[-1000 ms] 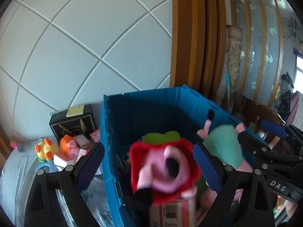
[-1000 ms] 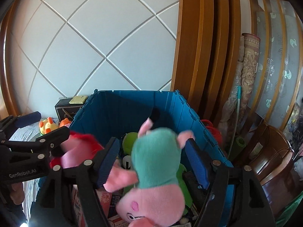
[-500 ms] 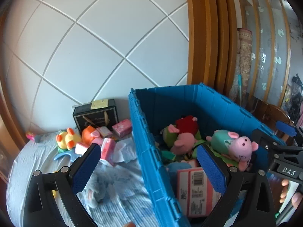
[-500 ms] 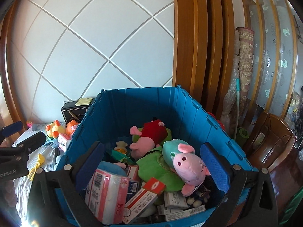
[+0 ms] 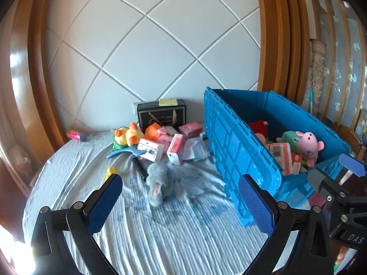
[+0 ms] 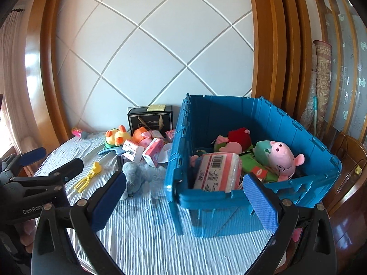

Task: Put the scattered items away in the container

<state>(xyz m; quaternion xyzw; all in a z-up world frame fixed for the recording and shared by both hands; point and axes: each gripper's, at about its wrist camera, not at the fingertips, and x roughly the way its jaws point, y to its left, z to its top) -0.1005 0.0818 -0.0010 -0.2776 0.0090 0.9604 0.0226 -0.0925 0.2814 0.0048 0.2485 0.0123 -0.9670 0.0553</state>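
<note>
Blue pads stood wide apart on both your grippers, and nothing lay between them. Your left gripper (image 5: pixel 180 202) was empty over the striped sheet (image 5: pixel 160 233), its fingers framing the grey plush (image 5: pixel 159 180) that lay alone, nearer you than the rest of the clutter. Farther back and left lay the yellow tool (image 6: pixel 88 180), then the duck (image 5: pixel 126 136), the pink packs (image 5: pixel 175 147) and the black box (image 5: pixel 161 114) against the wall. Your right gripper (image 6: pixel 183 202) had just finished opening and held nothing; it looked across the near rim of the crate (image 6: pixel 229 206), where the pig (image 6: pixel 279 157) and the red plush (image 6: pixel 238 137) rested on the wrapped pack (image 6: pixel 216 173). By my reading you were between items: a drop was done and the next pick not yet begun. The grey plush looked the natural target for your left gripper. It is soft, so you would have needed to come down over its body and close well around it, not merely pinch an ear.
</note>
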